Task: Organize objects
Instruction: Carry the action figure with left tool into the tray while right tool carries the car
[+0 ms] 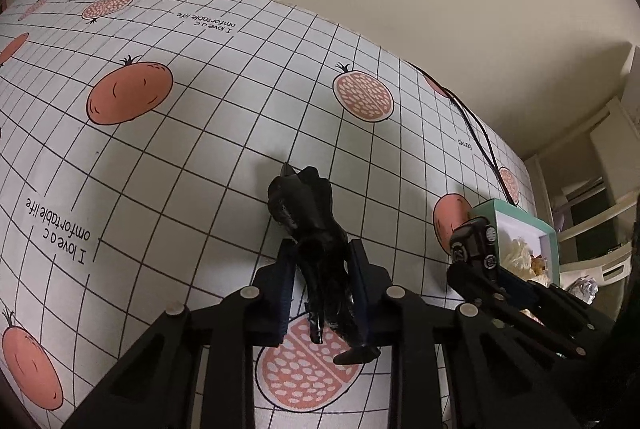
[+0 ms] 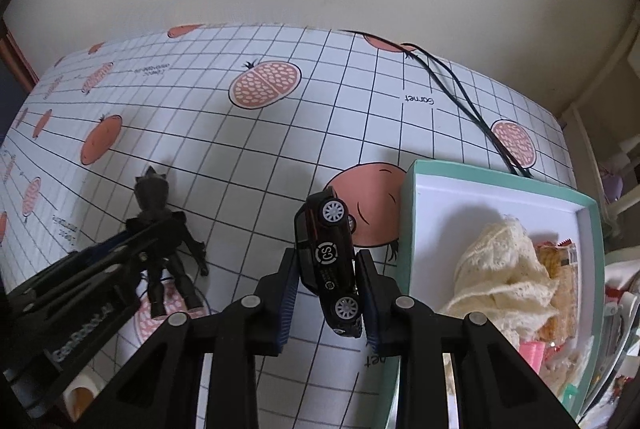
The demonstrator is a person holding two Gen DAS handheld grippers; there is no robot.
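A black caped toy figure (image 1: 308,225) is clamped at the waist by my left gripper (image 1: 324,283), head pointing away, just over the pomegranate-print tablecloth (image 1: 200,149). A black toy car (image 2: 326,257) with grey wheels and a "CS" mark is held on its side by my right gripper (image 2: 329,291). The right wrist view also shows the left gripper (image 2: 154,235) shut on the figure (image 2: 150,189) at the left. In the left wrist view the right gripper (image 1: 476,261) carries the car (image 1: 474,239) at the right. A teal box (image 2: 408,229) with a white inside stands right of the car.
The box (image 1: 486,207) holds a cream lace cloth (image 2: 504,269), a snack packet (image 2: 560,265) and other small items. Two dark cables (image 2: 460,89) run across the back right of the table. A plain wall stands behind; shelves (image 1: 592,197) are at the far right.
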